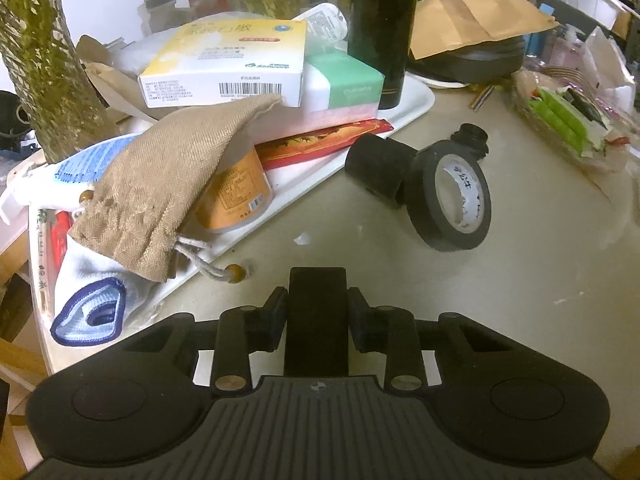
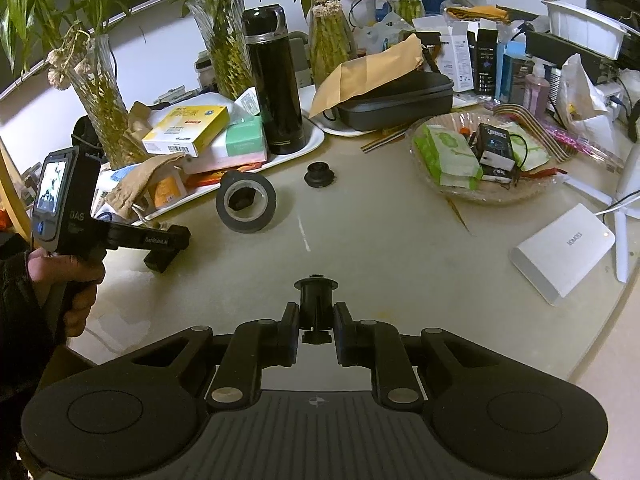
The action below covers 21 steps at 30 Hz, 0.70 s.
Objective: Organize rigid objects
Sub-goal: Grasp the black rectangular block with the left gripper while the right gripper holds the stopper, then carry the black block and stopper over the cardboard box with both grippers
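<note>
The left gripper (image 1: pixel 318 312) clamps a flat black block (image 1: pixel 317 320) between its 2 fingers. Ahead and to their right, a roll of black tape (image 1: pixel 450 196) leans against a black cylinder (image 1: pixel 376 168). The right gripper (image 2: pixel 317 320) is clenched on a small black spool-shaped part (image 2: pixel 316 300). Well ahead of those fingers lies a small black cap (image 2: pixel 319 174) on the table (image 2: pixel 400 248).

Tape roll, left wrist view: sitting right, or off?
Off. The tape roll stands on edge, tilted against a black block, not flat on the table. It could roll if bumped. No damage visible.
</note>
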Tool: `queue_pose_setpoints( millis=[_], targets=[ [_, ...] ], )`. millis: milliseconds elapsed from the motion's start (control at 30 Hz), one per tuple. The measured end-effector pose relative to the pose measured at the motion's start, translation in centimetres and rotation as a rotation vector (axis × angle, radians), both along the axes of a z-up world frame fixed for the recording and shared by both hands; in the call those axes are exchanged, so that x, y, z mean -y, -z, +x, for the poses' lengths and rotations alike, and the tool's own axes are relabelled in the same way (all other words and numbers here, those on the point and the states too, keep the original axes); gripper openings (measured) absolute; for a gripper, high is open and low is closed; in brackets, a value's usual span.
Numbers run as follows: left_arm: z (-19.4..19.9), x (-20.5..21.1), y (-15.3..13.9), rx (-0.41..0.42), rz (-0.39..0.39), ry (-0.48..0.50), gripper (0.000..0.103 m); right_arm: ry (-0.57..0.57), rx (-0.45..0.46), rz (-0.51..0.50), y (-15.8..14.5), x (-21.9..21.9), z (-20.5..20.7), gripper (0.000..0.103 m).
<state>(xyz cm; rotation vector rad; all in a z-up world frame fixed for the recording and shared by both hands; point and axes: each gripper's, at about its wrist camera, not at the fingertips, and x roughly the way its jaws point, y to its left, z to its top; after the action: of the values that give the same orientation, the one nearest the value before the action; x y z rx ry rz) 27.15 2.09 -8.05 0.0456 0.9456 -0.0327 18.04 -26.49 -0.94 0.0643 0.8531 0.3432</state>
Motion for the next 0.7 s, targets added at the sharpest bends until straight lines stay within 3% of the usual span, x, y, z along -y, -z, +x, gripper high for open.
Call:
queue_pose_setpoints(
  millis=[700],
  targets=[
    [-3.1, 1.2, -4.7, 0.061, -0.049, 0.093, 0.031, 0.007, -0.020, -0.008, -0.1, -0.2, -0.3, 0.020]
  ],
)
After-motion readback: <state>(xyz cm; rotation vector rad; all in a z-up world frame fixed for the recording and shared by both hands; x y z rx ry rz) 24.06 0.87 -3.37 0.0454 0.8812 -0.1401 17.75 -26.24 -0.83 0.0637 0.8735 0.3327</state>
